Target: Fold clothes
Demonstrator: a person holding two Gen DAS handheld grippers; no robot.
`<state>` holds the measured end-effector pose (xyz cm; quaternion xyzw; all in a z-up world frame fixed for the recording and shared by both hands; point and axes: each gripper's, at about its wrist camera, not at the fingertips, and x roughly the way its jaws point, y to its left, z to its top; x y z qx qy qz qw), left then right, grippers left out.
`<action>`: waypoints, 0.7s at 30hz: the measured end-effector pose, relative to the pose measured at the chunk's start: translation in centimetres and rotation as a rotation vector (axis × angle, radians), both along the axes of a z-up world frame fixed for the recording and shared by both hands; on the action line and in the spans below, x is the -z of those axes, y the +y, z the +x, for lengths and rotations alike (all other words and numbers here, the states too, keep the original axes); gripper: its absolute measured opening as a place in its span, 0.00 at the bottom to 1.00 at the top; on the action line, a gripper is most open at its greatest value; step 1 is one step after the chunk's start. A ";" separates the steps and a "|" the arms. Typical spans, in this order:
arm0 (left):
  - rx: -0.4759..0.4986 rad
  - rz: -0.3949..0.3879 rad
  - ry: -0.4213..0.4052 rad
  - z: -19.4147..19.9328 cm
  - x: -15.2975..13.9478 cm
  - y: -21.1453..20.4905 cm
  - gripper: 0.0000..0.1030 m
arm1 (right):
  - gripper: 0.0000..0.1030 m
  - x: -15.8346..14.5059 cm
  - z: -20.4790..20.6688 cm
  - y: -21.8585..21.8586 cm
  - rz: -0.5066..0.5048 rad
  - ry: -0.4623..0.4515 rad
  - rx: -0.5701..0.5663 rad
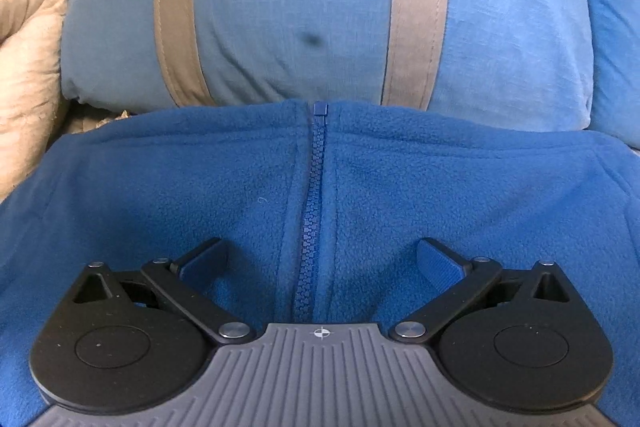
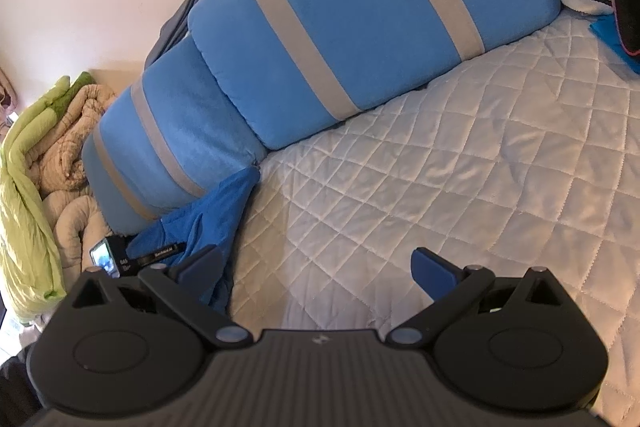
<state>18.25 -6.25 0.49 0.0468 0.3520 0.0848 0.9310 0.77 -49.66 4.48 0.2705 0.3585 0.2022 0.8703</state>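
We have both tongs spread wide and holding nothing. The left tongs point(image 1: 320, 259) hang low over the fleece point(image 1: 200, 195), a blue zip-up lying on the bed just in front of the pillow point(image 1: 300, 7), with the zipper point(image 1: 314, 211) running straight between our fingertips and its top end at the collar edge nearest the pillow. The right tongs point(image 2: 316, 267) hover over bare quilt point(image 2: 440, 147), beside the pillow row; from there we see only a bunched corner of the fleece point(image 2: 208, 223) at the foot of the nearer pillow point(image 2: 160, 147), close to our left fingertip, and the other gripper's body point(image 2: 116, 255) lying against it. We judge the fleece light, thick and soft: it will drape and sag once lifted, and the nap should give the pads good friction, so slipping is unlikely. The zipper is the one stiffer line, and we expect it to resist a crease across it and to serve better as the fold axis. We would take hold at the shoulder seams or the hem corners on either side of the zipper, pinching a single layer of edge, since a grab in the middle would only gather a lump. Whether the sleeves lie flat we cannot tell; they fall outside both views.
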 end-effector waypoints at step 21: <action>0.124 -0.104 -0.018 -3.5 -6.2 -9.8 1.00 | 1.00 1.1 3.5 9.3 -0.638 0.209 -0.128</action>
